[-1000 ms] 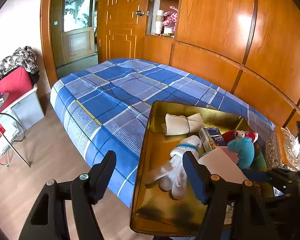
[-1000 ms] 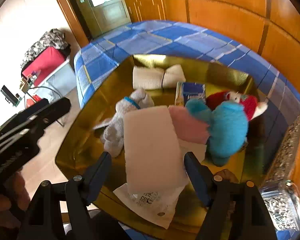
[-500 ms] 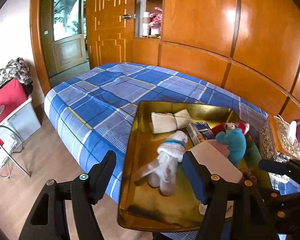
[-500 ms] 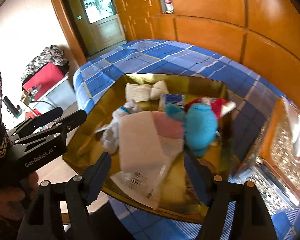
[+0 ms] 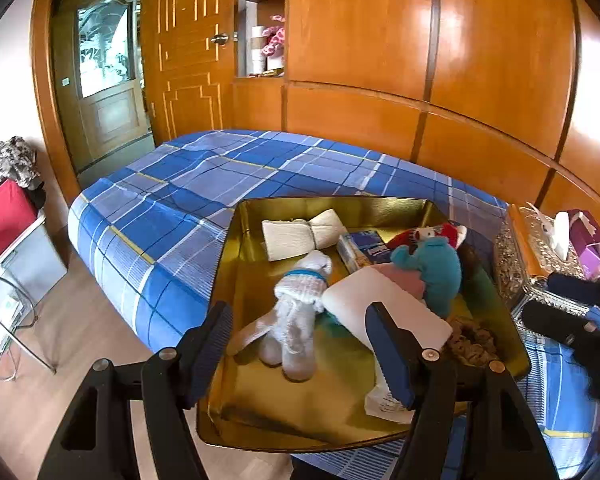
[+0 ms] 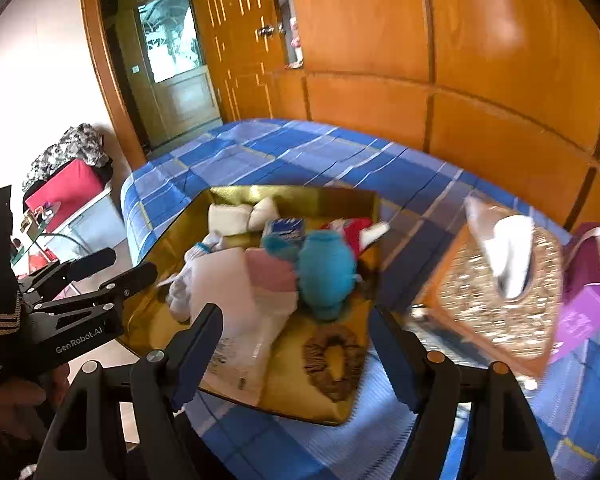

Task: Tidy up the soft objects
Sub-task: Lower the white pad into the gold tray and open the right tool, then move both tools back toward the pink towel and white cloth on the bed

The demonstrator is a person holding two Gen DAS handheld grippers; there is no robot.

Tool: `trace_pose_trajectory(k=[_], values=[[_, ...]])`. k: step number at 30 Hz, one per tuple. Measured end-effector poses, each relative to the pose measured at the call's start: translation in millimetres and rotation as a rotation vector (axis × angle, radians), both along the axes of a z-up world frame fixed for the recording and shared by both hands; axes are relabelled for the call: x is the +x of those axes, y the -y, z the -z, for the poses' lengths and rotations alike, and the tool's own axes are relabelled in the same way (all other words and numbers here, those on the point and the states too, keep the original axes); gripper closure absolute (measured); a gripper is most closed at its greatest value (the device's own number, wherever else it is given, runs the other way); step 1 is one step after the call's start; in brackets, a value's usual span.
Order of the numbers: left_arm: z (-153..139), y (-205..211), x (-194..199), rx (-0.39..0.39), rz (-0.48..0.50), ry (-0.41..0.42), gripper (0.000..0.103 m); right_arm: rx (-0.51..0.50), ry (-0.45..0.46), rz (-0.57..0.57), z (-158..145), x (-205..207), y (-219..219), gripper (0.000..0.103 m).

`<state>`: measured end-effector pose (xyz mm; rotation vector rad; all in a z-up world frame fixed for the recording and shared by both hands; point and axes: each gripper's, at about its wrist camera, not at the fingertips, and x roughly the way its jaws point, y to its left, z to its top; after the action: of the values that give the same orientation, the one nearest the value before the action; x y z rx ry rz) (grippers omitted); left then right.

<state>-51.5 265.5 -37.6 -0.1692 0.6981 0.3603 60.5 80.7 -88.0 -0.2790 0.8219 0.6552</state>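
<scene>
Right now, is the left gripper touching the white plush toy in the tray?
Apart. The left wrist view shows the left gripper open above the gold tray, with bare tray visible between its fingers and the white plush toy.

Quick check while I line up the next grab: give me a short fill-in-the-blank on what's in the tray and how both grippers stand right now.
1. The soft toys lie in a ____-coloured tray on the bed.
2. The left gripper and right gripper both stand ____, holding nothing.
3. The teal plush lies on the side of the tray nearest the ornate ____ box.
4. The brown scrunchie lies ____ the tray.

Missing words: gold; open; tissue; inside
</scene>
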Motion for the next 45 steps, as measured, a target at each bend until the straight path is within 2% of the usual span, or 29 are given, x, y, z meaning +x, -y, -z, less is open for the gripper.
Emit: trace_pose_trajectory(k=[7,17,23,30,34,36,39,44,45], values=[[0,13,1,0.023,0.045,0.007,0.033,-0.009,0.072,0.034,-26,1,54,0.027],[0,39,4,0.048,0.121,0.001,0.033,-0.026,0.105,0.255,-50,17,157,0.027],[-12,62,7,0.071,0.201,0.020,0.033,0.023,0.072,0.469,-59,36,235,0.027],[-32,92,12,0.080,0.329,0.062,0.033,0.124,0.063,0.849,-70,54,347,0.027],[-47,123,17,0.089,0.438,0.090,0.033,0.193,0.073,1.049,-74,59,408,0.027],[-53,140,19,0.094,0.497,0.100,0.033,0.234,0.047,1.155,-69,67,441,0.027],[-60,165,24,0.108,0.572,0.102,0.033,0.242,0.011,1.236,-56,84,471,0.027],[-64,212,34,0.121,0.701,0.079,0.033,0.199,-0.062,1.257,-35,103,488,0.027],[-63,218,35,0.122,0.715,0.075,0.033,0.218,-0.091,1.263,-30,106,492,0.027]])
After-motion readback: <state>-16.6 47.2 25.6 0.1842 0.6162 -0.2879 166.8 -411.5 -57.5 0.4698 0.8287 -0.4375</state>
